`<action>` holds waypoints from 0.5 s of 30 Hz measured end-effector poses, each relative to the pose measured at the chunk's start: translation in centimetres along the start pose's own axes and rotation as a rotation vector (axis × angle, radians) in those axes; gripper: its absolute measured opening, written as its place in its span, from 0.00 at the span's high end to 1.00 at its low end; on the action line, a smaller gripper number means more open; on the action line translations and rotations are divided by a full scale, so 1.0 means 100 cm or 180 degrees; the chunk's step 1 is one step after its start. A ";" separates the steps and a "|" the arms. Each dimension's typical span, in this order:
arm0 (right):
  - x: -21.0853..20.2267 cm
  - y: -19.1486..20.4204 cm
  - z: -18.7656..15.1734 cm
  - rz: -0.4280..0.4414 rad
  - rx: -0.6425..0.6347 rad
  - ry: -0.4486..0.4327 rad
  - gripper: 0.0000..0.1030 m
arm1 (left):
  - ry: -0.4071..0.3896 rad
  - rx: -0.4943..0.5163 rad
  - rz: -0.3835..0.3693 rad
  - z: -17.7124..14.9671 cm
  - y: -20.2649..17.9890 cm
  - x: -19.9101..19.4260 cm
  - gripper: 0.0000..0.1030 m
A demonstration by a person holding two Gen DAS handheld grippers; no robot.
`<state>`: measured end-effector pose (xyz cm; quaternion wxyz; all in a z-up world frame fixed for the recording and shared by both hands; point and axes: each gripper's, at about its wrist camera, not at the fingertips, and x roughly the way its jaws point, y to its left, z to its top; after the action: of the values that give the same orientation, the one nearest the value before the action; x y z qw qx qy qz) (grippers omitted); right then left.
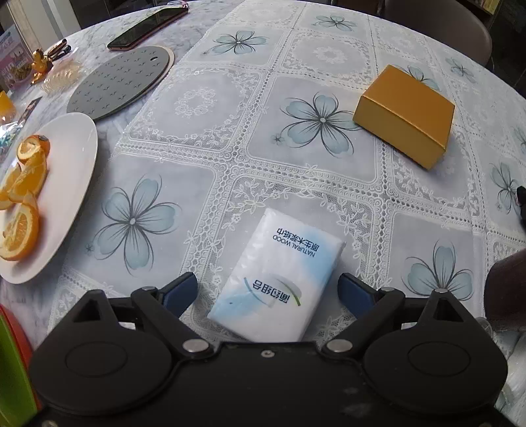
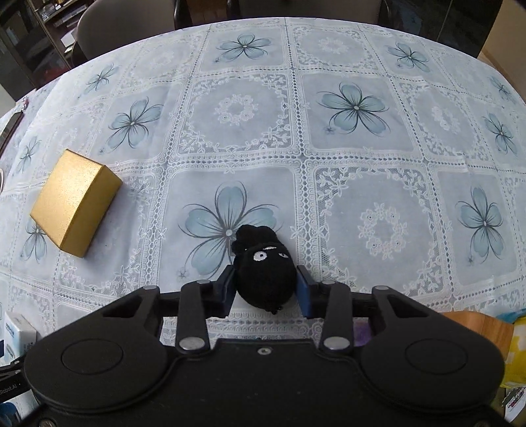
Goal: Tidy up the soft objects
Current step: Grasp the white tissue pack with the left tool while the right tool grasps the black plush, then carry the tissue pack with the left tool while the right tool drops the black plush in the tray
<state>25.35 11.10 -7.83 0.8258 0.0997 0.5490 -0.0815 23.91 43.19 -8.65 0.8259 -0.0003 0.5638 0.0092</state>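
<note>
A white and blue tissue pack (image 1: 277,274) lies flat on the flowered tablecloth, between the blue pads of my left gripper (image 1: 268,290). The left jaws are open wide, with gaps on both sides of the pack. A black knitted toy with white eyes (image 2: 264,271) sits between the pads of my right gripper (image 2: 267,289). The pads press its sides, and it appears held just above the cloth. A gold box (image 1: 406,115) lies on the cloth; it also shows in the right wrist view (image 2: 74,202).
A white plate (image 1: 74,184) with orange slices is at the left. A grey round trivet (image 1: 121,80) and a phone (image 1: 148,28) lie behind it. Small items crowd the far left edge. Dark chairs stand beyond the table.
</note>
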 end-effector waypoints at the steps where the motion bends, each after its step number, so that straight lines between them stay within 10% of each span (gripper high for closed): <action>1: 0.000 -0.001 0.001 0.0010 0.0010 0.0001 0.61 | -0.0026 -0.0013 0.0019 0.000 0.000 -0.001 0.15; 5: -0.011 0.001 0.002 0.0143 0.0080 -0.0090 0.61 | -0.0164 0.0154 -0.0048 -0.001 -0.008 -0.010 0.48; 15: -0.071 0.054 -0.016 0.0705 -0.0366 -0.0468 0.61 | -0.0091 -0.0132 -0.0083 -0.011 0.007 -0.032 0.51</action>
<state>22.53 16.90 -1.43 0.8721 0.1060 0.4765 0.0346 21.76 43.88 -6.09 0.8337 -0.0246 0.5515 0.0101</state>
